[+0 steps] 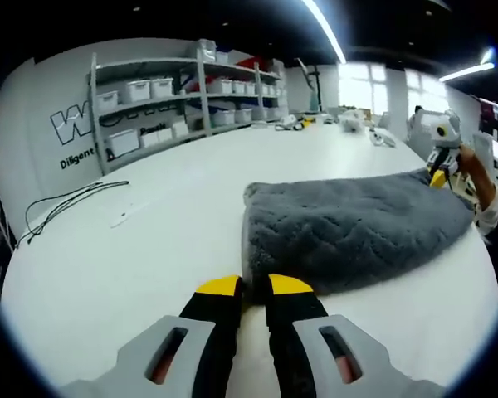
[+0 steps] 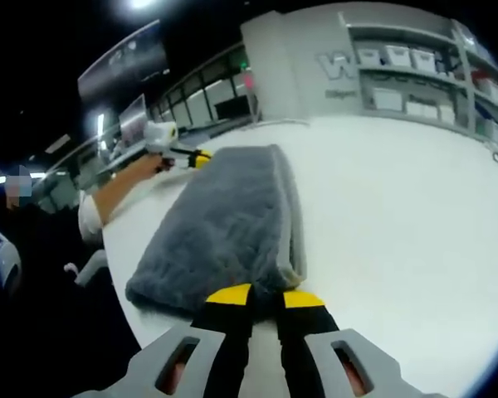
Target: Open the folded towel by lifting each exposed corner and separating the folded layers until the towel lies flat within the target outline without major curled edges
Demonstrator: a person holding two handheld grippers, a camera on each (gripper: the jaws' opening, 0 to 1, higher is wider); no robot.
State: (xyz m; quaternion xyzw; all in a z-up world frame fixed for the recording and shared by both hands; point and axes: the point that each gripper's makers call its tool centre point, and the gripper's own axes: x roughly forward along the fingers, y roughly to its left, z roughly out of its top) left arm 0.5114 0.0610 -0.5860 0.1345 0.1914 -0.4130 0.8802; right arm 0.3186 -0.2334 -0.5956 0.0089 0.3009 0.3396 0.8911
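At the bottom of the left gripper view, the left gripper (image 1: 255, 286) rises with its two yellow-tipped black fingers (image 1: 218, 286) nearly together, a narrow gap between them. The tips sit at the near edge of the folded grey towel (image 1: 349, 228); whether they pinch any fabric cannot be told. The towel lies on the white desk (image 1: 149, 249), toward its right-hand edge, still folded, with a quilted plush surface and a rounded corner at its upper left. At the towel's far right end, the right gripper (image 1: 437, 176) meets the fabric, held by a person's hand (image 1: 473, 170). A black cable (image 1: 70, 203) lies on the desk at the left, well apart from the towel. Shelving (image 1: 183, 95) with white bins stands against the wall behind the desk.

At the bottom of the right gripper view, the right gripper (image 2: 263, 296) shows the same nearly closed fingers (image 2: 230, 294), tips at the near short edge of the towel (image 2: 224, 224); a grasp cannot be confirmed. The towel runs away from the camera along the left edge of the desk (image 2: 398, 215), with stacked folded layers visible along its right side. At the far end, the left gripper (image 2: 197, 157) touches the towel's corner, held by a person's hand (image 2: 145, 164) and forearm.
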